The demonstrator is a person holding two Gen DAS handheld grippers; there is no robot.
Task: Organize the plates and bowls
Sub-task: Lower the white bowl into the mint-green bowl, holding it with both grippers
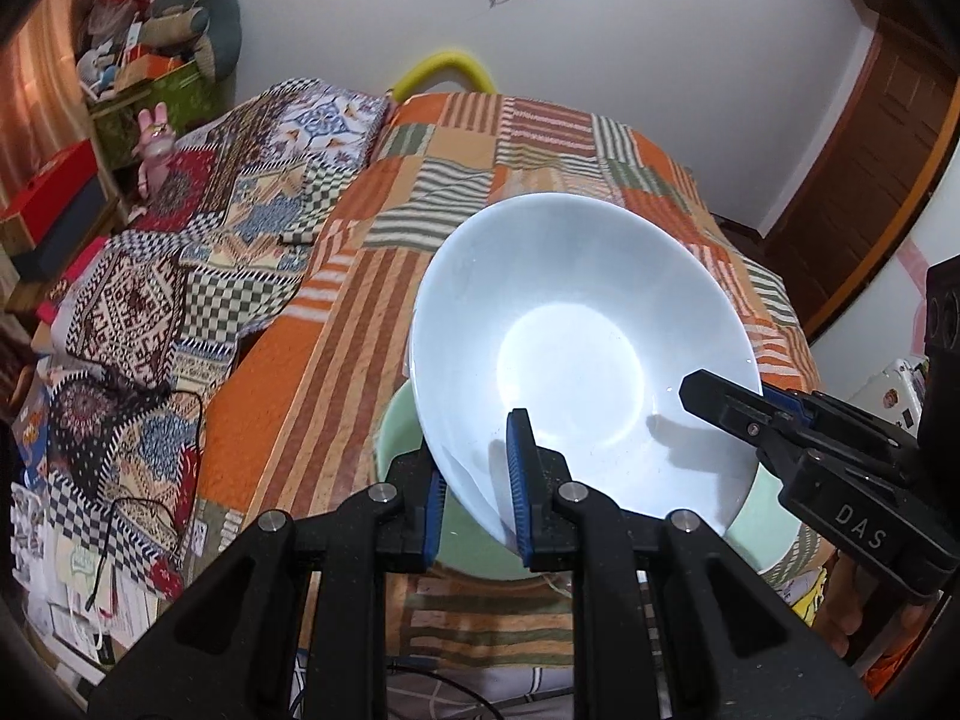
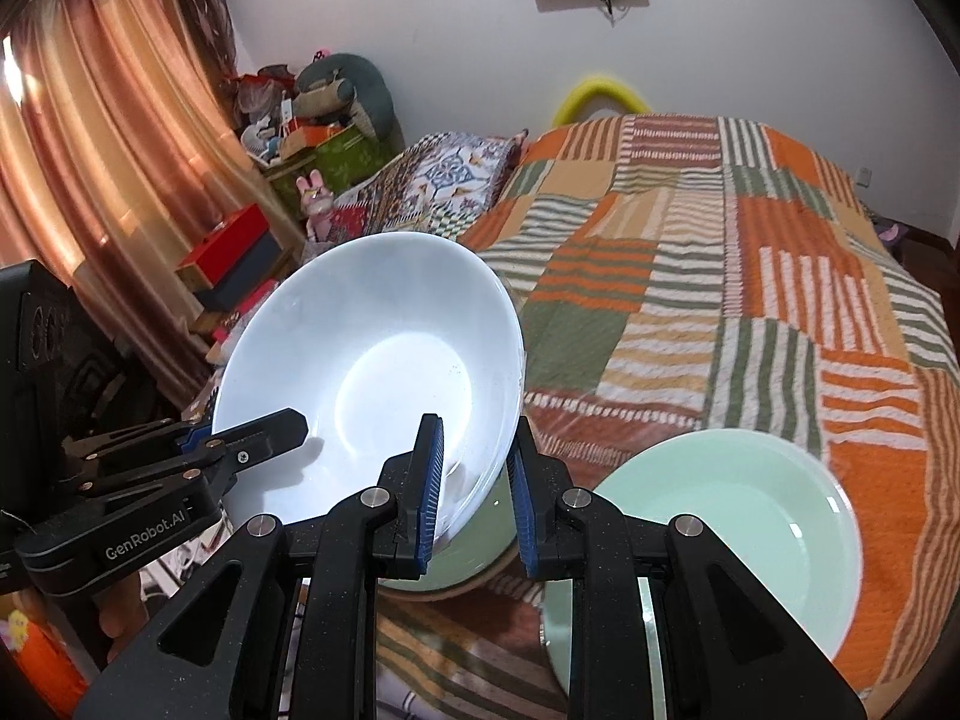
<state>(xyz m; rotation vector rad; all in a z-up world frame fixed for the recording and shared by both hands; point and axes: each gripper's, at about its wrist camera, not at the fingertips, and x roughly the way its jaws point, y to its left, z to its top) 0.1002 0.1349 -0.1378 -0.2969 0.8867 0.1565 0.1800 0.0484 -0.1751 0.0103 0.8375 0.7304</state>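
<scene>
A white bowl (image 1: 576, 324) (image 2: 384, 348) hangs tilted over the bed, gripped at opposite points on its rim by both grippers. My left gripper (image 1: 477, 480) is shut on the near rim in the left wrist view; it enters the right wrist view from the left (image 2: 288, 426). My right gripper (image 2: 474, 468) is shut on the rim too, and reaches in from the right in the left wrist view (image 1: 714, 396). Just under the white bowl a pale green bowl (image 1: 474, 546) (image 2: 474, 540) rests on the blanket. A second pale green dish (image 2: 738, 510) lies to its right.
The bed is covered by an orange, green and cream striped patchwork blanket (image 2: 750, 276). A patterned cloth (image 1: 198, 276) with black cables hangs off its left side. Boxes and soft toys (image 2: 312, 138) crowd the far left by a curtain (image 2: 108, 138). A wooden door (image 1: 870, 192) stands at the right.
</scene>
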